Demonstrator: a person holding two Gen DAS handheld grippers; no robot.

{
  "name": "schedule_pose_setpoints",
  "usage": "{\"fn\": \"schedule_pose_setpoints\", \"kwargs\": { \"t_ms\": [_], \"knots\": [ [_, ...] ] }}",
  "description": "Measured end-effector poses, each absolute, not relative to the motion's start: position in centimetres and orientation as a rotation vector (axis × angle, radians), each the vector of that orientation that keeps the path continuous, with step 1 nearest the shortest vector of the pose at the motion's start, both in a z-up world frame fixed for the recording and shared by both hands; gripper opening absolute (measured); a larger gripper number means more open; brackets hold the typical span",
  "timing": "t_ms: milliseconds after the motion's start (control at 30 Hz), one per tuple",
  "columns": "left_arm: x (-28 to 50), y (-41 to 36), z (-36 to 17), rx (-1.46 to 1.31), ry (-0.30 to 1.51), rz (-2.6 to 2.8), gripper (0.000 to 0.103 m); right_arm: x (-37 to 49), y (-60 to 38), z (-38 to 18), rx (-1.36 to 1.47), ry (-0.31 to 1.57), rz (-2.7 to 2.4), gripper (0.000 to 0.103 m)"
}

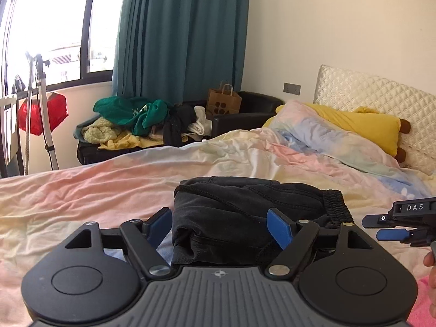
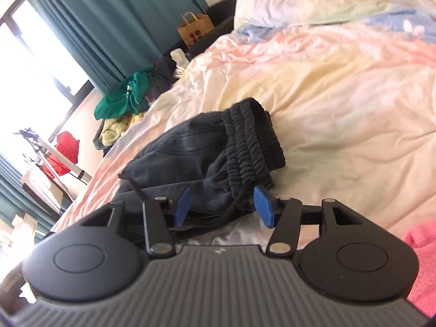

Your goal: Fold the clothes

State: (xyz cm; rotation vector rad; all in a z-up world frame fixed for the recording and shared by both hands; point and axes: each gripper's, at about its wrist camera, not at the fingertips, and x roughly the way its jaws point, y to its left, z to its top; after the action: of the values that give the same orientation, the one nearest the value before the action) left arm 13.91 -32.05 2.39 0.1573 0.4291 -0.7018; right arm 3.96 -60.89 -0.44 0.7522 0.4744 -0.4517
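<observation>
Lying folded on the pastel bedsheet [image 1: 90, 179], dark shorts [image 1: 245, 209] in a compact bundle, long axis running across the left wrist view, elastic waistband [image 1: 338, 207] at the right end and the rounded fold at the left. Seen from the right wrist, waistband [image 2: 250, 141] turned toward the camera, ribbed and bunched, with the drawstring [image 2: 231, 204] trailing down toward the fingers. Hovering wide apart at the near edge of the bundle, left gripper [image 1: 220, 229], blue pads either side of the cloth, clamping nothing. Spread open too, right gripper [image 2: 223, 207], fingers flanking the waistband corner and cord; contact with the cloth hard to judge there. Poking in from the right edge of the left view, the right gripper [image 1: 392, 226] again, level with the waistband, cut off by the frame, a bit of hand [image 1: 430, 261] below it. Hiding the near underside of the shorts, both gripper bodies. Cropped at the lower right, something pink [image 2: 419, 250], unidentifiable. Beyond the bed, a clothes heap [image 1: 136, 122] under the teal curtain [image 1: 182, 35].
</observation>
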Motion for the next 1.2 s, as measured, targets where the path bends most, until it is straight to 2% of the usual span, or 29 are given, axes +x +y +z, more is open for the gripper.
{"fn": "schedule_pose_setpoints", "kwargs": {
  "t_ms": [267, 333, 533, 567, 600, 700, 733, 800, 1200],
  "knots": [
    [4.8, -28.4, 8.9, 0.180, 0.340, -0.703, 0.090, -1.6, -56.1, 7.5, 0.621, 0.362, -0.373, 0.057],
    [2.8, -27.4, 10.2, 0.175, 0.323, -0.711, 0.097, -3.0, -54.8, 9.5, 0.589, 0.334, -0.353, 0.058],
    [-1.8, -25.1, 12.0, 0.181, 0.304, -0.724, 0.099, -6.1, -51.1, 12.1, 0.495, 0.292, -0.299, 0.058],
    [-2.4, -24.7, 12.1, 0.176, 0.305, -0.713, 0.100, -6.5, -50.6, 12.2, 0.480, 0.287, -0.295, 0.058],
    [-3.1, -24.2, 12.2, 0.171, 0.308, -0.703, 0.103, -6.9, -50.2, 12.3, 0.465, 0.282, -0.294, 0.066],
    [-4.6, -22.8, 12.2, 0.164, 0.326, -0.699, 0.103, -8.1, -48.6, 12.2, 0.420, 0.256, -0.300, 0.086],
    [-5.0, -22.4, 12.2, 0.166, 0.317, -0.693, 0.103, -8.4, -48.2, 12.1, 0.402, 0.248, -0.297, 0.086],
    [-5.8, -21.6, 11.9, 0.171, 0.301, -0.675, 0.103, -8.7, -47.1, 11.7, 0.358, 0.238, -0.290, 0.094],
    [-4.9, -18.6, 7.7, 0.156, 0.333, -0.640, 0.103, -7.0, -42.7, 6.4, 0.295, 0.274, -0.330, 0.094]
  ]
}}
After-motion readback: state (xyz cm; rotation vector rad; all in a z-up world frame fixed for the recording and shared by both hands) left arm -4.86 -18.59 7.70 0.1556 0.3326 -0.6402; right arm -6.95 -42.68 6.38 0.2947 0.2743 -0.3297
